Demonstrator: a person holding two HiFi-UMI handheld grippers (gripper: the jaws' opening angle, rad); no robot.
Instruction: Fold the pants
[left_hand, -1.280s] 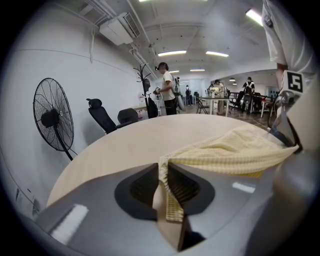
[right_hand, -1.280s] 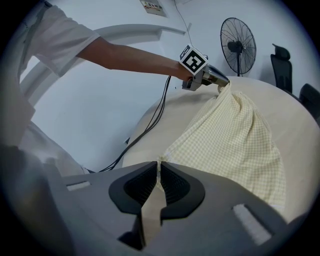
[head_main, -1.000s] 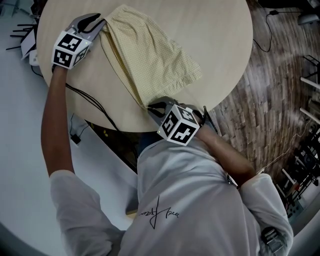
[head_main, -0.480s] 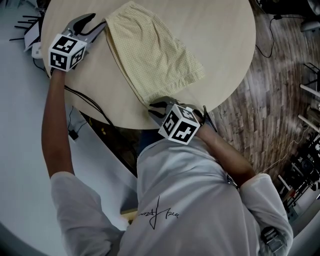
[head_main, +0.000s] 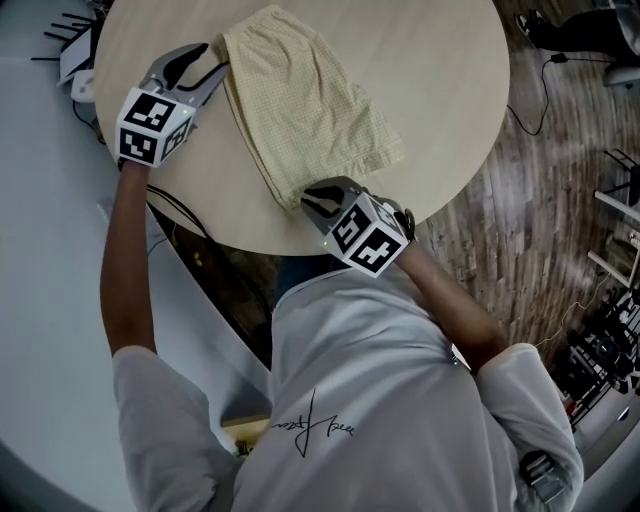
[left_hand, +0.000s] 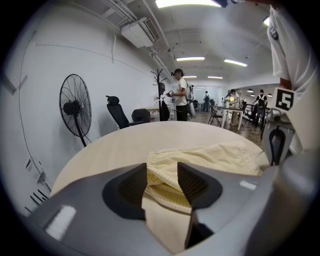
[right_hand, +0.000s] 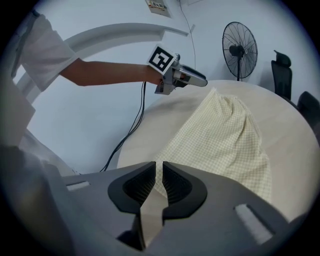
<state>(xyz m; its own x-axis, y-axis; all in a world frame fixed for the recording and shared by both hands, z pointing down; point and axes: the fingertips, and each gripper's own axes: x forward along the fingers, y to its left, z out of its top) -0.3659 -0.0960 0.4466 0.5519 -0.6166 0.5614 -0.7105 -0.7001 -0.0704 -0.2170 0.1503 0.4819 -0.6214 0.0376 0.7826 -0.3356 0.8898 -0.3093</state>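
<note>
The pale yellow checked pants (head_main: 300, 110) lie folded lengthwise on the round wooden table (head_main: 440, 80). My left gripper (head_main: 207, 72) stands at their far left corner. Its jaws have just been opening and are wide apart (left_hand: 162, 180). The cloth's edge (left_hand: 215, 157) lies between and just past the pads, which do not press on it. My right gripper (head_main: 318, 195) is at the pants' near corner by the table's front edge. Its jaws (right_hand: 159, 182) have just been opening a little and show a narrow gap with no cloth pinched in it. The pants (right_hand: 220, 135) stretch away beyond them.
A black cable (head_main: 180, 205) hangs off the table's left edge. A standing fan (left_hand: 75, 107), office chairs (left_hand: 120, 115) and a standing person (left_hand: 179, 97) are beyond the table. Wooden floor (head_main: 540, 200) lies to the right.
The left gripper has opened wide, let go of the pants' far corner and drawn slightly back from it. The right gripper's jaws have parted slightly at the near corner.
</note>
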